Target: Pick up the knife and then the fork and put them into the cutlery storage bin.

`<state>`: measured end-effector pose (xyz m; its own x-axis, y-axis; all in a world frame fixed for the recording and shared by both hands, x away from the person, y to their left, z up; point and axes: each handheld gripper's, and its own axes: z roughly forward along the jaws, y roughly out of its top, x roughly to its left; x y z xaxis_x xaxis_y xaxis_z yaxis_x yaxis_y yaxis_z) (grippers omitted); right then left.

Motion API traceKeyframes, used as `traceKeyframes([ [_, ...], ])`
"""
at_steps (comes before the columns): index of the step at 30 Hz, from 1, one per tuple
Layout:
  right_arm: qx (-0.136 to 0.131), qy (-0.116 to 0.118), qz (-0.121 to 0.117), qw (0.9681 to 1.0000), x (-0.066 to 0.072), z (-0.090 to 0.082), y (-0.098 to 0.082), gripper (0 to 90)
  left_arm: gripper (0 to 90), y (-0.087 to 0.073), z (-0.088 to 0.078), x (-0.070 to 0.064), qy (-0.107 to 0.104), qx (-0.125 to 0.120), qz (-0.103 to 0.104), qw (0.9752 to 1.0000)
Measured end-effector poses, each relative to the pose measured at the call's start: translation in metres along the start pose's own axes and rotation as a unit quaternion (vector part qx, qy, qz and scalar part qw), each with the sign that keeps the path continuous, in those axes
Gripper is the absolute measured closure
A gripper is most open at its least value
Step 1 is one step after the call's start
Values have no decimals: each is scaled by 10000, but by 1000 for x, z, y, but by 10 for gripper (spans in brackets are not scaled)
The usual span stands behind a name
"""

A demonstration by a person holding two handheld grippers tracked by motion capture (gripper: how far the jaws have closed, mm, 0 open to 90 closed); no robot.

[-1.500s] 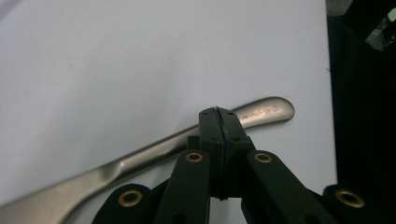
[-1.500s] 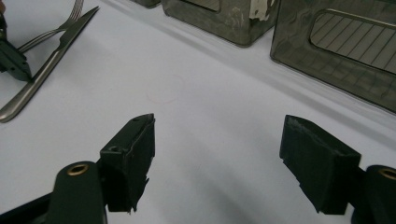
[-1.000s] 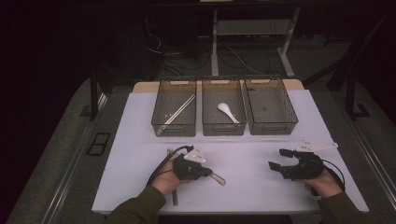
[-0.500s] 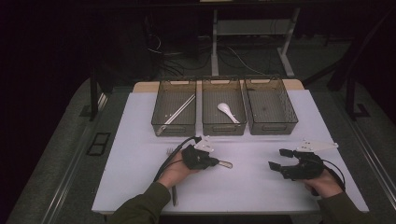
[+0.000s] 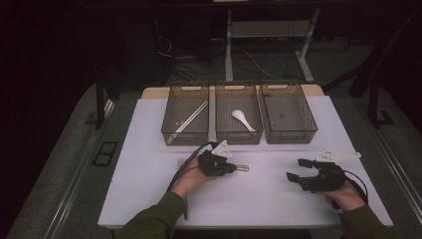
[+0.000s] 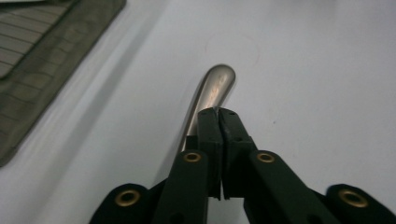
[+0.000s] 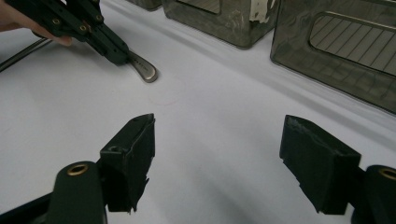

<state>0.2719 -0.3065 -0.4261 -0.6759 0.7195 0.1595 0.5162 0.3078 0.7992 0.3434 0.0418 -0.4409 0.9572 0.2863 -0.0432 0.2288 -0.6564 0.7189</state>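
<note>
Left gripper view: left gripper (image 6: 218,112) fingers clamp a shiny metal handle (image 6: 211,91); right gripper (image 7: 217,140) fingers wide

Most of a slim, silver-coloured metal utensil (image 6: 211,95) is hidden beneath the black two-jaw left gripper (image 6: 218,114); its rounded handle end is seen, and its type cannot be told. A thin pale stick-like item (image 5: 190,117) in the far-left grey mesh bin (image 5: 185,133) is too small to identify.
</note>
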Motion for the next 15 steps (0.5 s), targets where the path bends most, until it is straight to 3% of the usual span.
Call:
traceKeyframes([
  [1, -3, 2, -3, 10000, 0, 0, 0, 265, 823, 2, -5, 2, 5, 13, 82, 10000],
  [2, -15, 1, 4, 10000, 0, -1, 0, 265, 797, 4, -9, 1, 40, -46, 40, 10000],
  [3, -22, -4, 12, 10000, 0, -1, 0, 265, 774, 7, -16, 3, 61, 2, 171, 9998],
  [6, -34, -9, 24, 10000, -1, -1, 0, 265, 702, 12, -34, 11, 120, -30, 209, 9997],
  [12, -13, -8, 25, 10000, -1, 0, 0, 265, 624, 0, -48, 33, -5, 37, -106, 9999],
  [15, -4, -6, 7, 10000, -1, 1, 0, 265, 618, -7, -44, 35, -133, 115, -95, 9998],
])
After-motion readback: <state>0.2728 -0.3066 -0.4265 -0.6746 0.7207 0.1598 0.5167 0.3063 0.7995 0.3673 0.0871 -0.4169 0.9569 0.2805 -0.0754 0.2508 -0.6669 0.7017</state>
